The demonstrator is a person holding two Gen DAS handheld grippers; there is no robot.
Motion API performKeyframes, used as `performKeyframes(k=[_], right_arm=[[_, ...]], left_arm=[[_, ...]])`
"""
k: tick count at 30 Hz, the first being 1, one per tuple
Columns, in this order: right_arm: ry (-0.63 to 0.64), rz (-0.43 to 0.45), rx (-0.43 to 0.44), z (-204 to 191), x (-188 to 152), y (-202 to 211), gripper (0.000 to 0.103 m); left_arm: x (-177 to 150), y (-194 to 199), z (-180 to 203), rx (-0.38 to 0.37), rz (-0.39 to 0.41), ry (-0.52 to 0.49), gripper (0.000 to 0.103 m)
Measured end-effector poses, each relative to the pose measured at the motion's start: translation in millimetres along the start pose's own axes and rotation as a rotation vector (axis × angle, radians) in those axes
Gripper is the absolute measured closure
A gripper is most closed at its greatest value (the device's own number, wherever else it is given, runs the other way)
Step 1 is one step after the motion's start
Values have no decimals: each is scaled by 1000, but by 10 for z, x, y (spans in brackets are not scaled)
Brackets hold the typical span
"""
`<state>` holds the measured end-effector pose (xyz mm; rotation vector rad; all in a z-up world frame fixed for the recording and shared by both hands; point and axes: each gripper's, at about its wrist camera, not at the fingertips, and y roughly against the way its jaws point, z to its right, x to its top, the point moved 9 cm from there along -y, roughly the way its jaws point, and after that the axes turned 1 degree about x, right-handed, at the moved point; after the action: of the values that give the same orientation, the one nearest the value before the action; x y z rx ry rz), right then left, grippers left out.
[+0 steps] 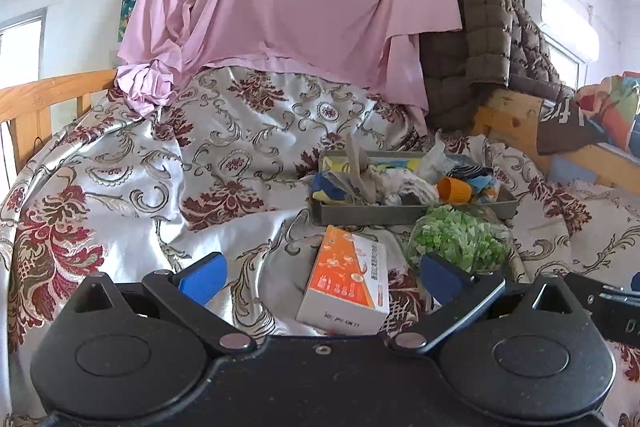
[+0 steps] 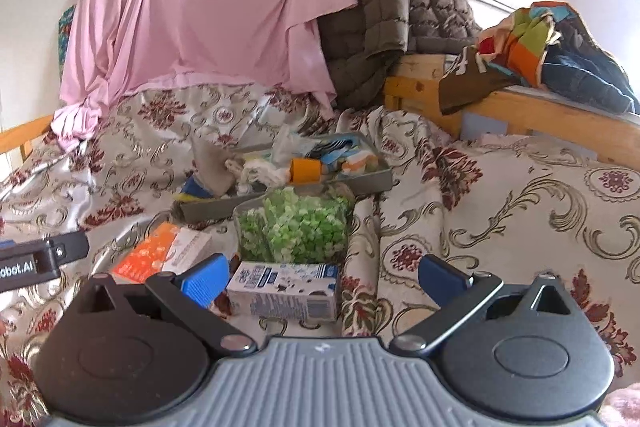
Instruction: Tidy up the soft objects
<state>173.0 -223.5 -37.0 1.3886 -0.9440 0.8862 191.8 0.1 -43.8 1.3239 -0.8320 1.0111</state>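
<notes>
Only the right view shows the milk carton (image 2: 284,291).

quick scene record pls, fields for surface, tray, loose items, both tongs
surface: floral bedspread
tray: grey tray piled with cloth scraps, orange cup lying on its side in it
loose items: orange box, bag of green pieces, blue-white carton, all in front of the tray
left tongs: open, empty, orange box between them
right tongs: open, empty
</notes>
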Motion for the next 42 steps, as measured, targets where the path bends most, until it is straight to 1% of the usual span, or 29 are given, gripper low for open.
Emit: performKeyframes(k=[4,10,17,31,42], right_arm=[[22,-12,7,-53,-28,-19,0],[16,-35,7,-50,-57,-61,0],[19,-57,26,-71,-83,-110,0],[7,-83,19,-44,-116,-156,0],[6,-85,19,-41,-117,-160,0]], left_arm=[[-68,-23,-25,25,-31,16,1],[-108,-27,-35,30,-42,25,1],[-129,-28,-21,35,-48,18,1],[-154,-35,-19,38,-54,19,1],[-184,-52,-32,45,-62,16,1]])
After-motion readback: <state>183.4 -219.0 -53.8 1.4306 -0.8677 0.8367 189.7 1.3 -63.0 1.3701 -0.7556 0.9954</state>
